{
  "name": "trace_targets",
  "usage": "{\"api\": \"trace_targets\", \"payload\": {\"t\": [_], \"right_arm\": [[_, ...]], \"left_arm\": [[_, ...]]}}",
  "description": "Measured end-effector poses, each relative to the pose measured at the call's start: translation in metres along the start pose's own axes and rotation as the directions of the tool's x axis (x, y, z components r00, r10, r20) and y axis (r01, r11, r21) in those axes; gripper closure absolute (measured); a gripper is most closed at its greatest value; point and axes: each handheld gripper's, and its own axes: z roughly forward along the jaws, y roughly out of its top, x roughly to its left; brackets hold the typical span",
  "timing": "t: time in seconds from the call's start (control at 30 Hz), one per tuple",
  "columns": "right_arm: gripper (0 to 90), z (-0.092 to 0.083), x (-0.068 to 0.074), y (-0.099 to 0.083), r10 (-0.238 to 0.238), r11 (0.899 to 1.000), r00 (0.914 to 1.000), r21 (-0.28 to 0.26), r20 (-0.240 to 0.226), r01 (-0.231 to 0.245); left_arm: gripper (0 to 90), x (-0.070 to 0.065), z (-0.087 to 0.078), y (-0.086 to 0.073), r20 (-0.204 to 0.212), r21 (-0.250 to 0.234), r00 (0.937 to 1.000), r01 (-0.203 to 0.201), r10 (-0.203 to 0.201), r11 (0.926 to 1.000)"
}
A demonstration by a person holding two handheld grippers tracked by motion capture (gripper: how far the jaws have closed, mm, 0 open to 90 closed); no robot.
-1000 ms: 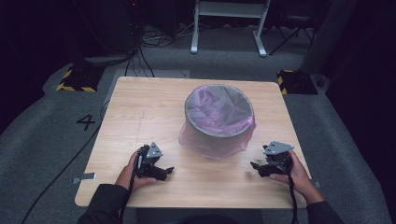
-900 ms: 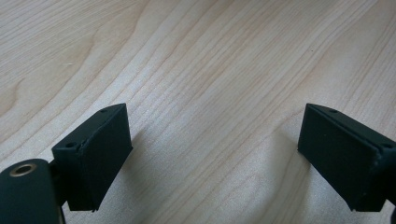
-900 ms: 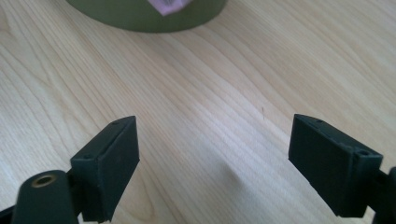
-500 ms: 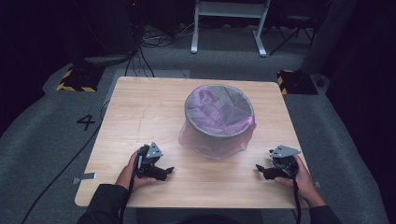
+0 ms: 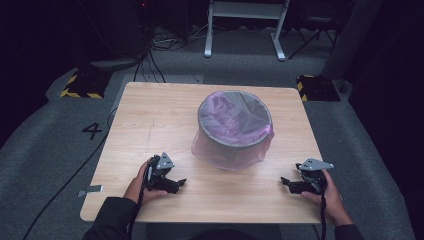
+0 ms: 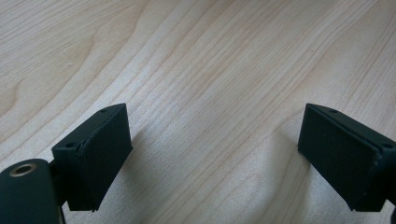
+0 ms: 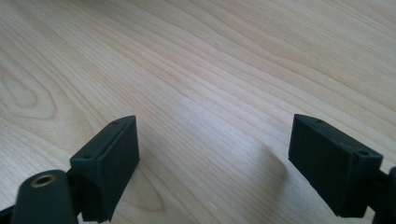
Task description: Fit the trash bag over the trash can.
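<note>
A grey round bin [image 5: 235, 127] lined with a thin purple bag [image 5: 252, 150] stands upright at the middle of the wooden table [image 5: 150, 115]; the bag's edge hangs down over the bin's outside. My left gripper [image 5: 180, 183] rests near the table's front left, held by a hand, and is open with bare wood between its jaws [image 6: 212, 154]. My right gripper [image 5: 286, 183] rests near the front right, also open over bare wood [image 7: 212, 163]. Both sit apart from the bin, pointing inward.
The table stands on grey carpet with a "4" mark [image 5: 92, 131] at its left. A cable [image 5: 65, 185] trails over the floor from the left. A white stand [image 5: 245, 30] and yellow-black striped blocks [image 5: 80, 87] lie beyond the far edge.
My right gripper has drifted right and slightly toward the table's front edge. The left gripper and the bin have stayed put.
</note>
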Motion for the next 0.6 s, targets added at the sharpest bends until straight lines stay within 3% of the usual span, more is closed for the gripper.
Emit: {"api": "trace_targets", "payload": {"t": [0.27, 0.4, 0.6], "right_arm": [[13.9, -0.005, -0.017, -0.014, 0.119, 0.993, 0.9928, -0.016, 0.014, -0.118], [11.6, -0.009, -0.025, -0.019, 0.155, 0.988, 0.9868, -0.011, 0.048, -0.155], [11.6, -0.012, -0.029, -0.022, 0.167, 0.986, 0.9841, -0.010, 0.060, -0.167]], "left_arm": [[9.3, 0.000, 0.000, 0.000, 0.002, 0.000, 1.0000, 0.001, -0.001, 1.0000], [9.3, 0.000, 0.001, 0.000, 0.004, 0.000, 1.0000, 0.002, -0.002, 1.0000], [9.3, 0.000, 0.001, 0.001, 0.005, -0.001, 1.0000, 0.000, 0.000, 1.0000]]}}
